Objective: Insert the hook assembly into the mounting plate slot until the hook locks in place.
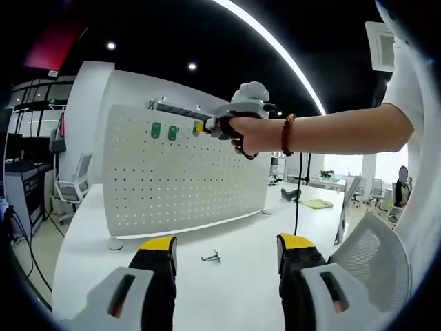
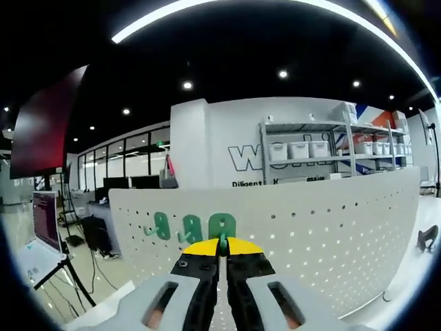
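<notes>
- Right gripper view: my right gripper [image 2: 222,249] had its jaws clamped on a green hook [image 2: 222,226], pressed at the pegboard [image 2: 331,234]; I judged locking unconfirmed.
- My left gripper [image 1: 226,249] hung with jaws apart above a spare metal hook [image 1: 211,257] on the table [image 1: 83,248].

Large letters "W" and a partial "O" are seen on the white wall [image 2: 227,138], behind the shelving rack [image 2: 331,155]; below them "Diligent" is read.
</notes>
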The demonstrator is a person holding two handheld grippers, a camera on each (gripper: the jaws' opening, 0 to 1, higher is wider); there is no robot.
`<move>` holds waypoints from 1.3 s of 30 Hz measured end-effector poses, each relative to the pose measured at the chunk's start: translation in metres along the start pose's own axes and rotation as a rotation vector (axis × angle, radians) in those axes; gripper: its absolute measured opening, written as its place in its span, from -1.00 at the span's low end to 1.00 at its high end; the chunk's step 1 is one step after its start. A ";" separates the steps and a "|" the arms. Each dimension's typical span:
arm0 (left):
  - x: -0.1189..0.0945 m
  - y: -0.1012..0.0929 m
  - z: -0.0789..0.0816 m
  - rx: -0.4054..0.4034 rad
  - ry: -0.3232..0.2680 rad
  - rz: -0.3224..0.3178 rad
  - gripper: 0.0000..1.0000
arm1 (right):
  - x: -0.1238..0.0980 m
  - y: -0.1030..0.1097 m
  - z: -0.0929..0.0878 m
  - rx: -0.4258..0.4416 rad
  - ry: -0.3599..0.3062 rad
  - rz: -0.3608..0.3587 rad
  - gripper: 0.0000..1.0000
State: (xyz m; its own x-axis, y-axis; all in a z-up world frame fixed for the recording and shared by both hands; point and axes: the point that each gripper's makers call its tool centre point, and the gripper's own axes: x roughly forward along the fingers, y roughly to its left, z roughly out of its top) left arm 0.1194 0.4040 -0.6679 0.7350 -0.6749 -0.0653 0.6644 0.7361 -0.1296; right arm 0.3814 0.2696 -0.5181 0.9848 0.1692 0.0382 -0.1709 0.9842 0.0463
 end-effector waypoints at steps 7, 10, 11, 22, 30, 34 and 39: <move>-0.001 0.006 -0.002 -0.015 -0.001 0.013 0.21 | 0.010 0.001 0.000 -0.023 0.002 0.001 -0.98; 0.000 0.009 0.001 -0.013 -0.004 0.013 0.21 | 0.014 0.001 0.000 -0.028 -0.001 -0.002 -0.98; 0.000 0.009 0.002 -0.013 -0.004 0.015 0.21 | 0.015 0.001 0.000 -0.030 -0.002 -0.004 -0.97; -0.001 0.013 -0.001 -0.012 0.006 0.020 0.20 | 0.027 -0.004 -0.004 -0.032 0.008 -0.021 -0.97; 0.001 0.013 -0.002 -0.009 0.013 0.027 0.21 | 0.034 -0.007 -0.008 -0.024 0.019 -0.030 -0.97; 0.001 0.015 -0.004 -0.013 0.017 0.029 0.20 | 0.036 -0.006 -0.010 -0.029 0.020 -0.025 -0.98; 0.000 0.016 -0.004 -0.017 0.019 0.033 0.20 | 0.037 -0.007 -0.018 -0.032 0.046 -0.045 -0.98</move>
State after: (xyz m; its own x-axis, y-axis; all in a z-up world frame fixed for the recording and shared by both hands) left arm 0.1295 0.4156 -0.6739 0.7535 -0.6515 -0.0882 0.6375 0.7569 -0.1440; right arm 0.4199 0.2701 -0.5347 0.9919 0.1266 -0.0089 -0.1264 0.9919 0.0149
